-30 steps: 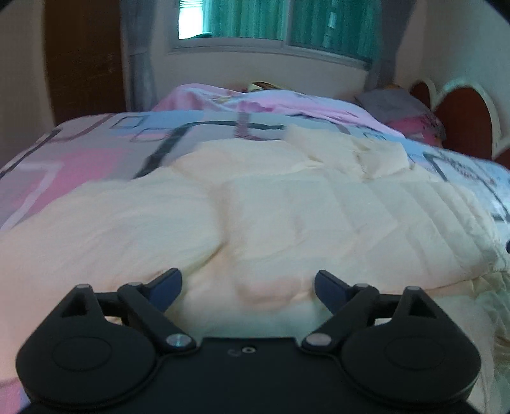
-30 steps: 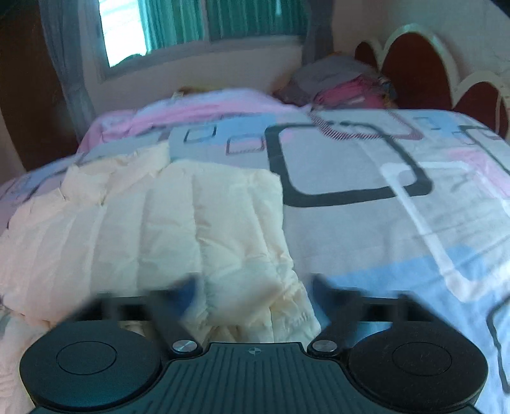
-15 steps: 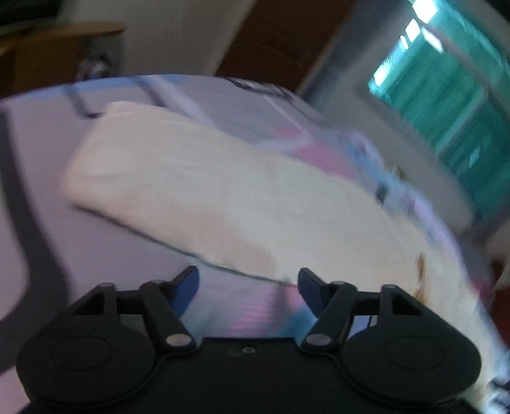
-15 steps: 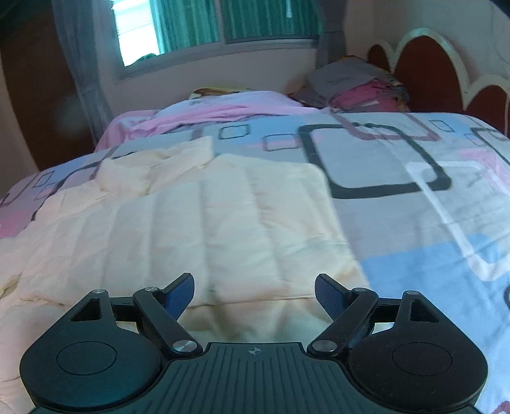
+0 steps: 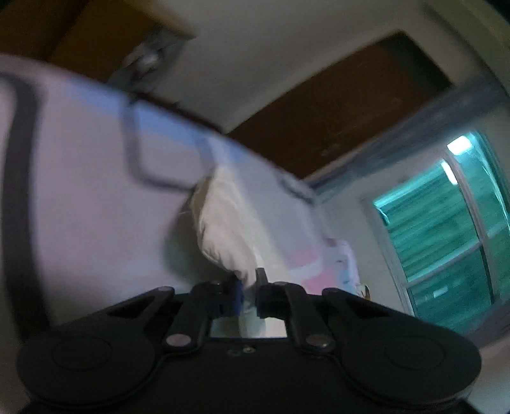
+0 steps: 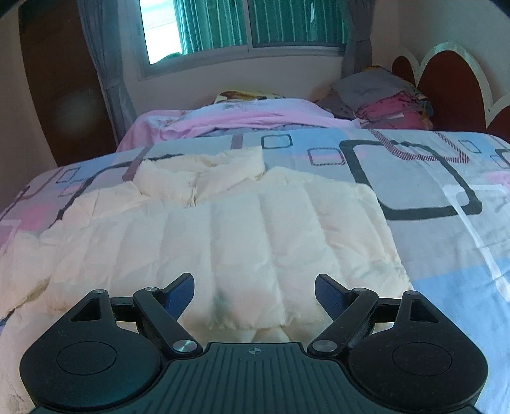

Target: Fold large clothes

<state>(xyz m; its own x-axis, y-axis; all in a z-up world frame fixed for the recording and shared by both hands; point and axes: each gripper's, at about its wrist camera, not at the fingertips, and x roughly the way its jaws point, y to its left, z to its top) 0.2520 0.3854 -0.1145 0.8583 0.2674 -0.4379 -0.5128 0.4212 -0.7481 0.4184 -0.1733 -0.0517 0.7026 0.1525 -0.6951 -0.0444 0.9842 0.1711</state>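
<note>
A cream quilted jacket [image 6: 223,242] lies spread on the patterned bed cover [image 6: 446,197], collar toward the window. My right gripper [image 6: 254,294] is open and empty, just above the jacket's near hem. In the blurred, tilted left wrist view, my left gripper [image 5: 249,294] is shut on the cream fabric of the jacket's sleeve [image 5: 223,229], which runs away from the jaws across the cover.
A pink blanket [image 6: 242,119] and a stack of folded clothes [image 6: 382,95] lie at the far end of the bed by the red headboard [image 6: 446,82]. A window with green blinds [image 6: 255,22] is behind. A brown wardrobe [image 5: 334,105] stands to the left.
My left gripper swung left to the jacket's sleeve and closed on it; its view is now tilted. My right gripper drew back slightly and stays open.
</note>
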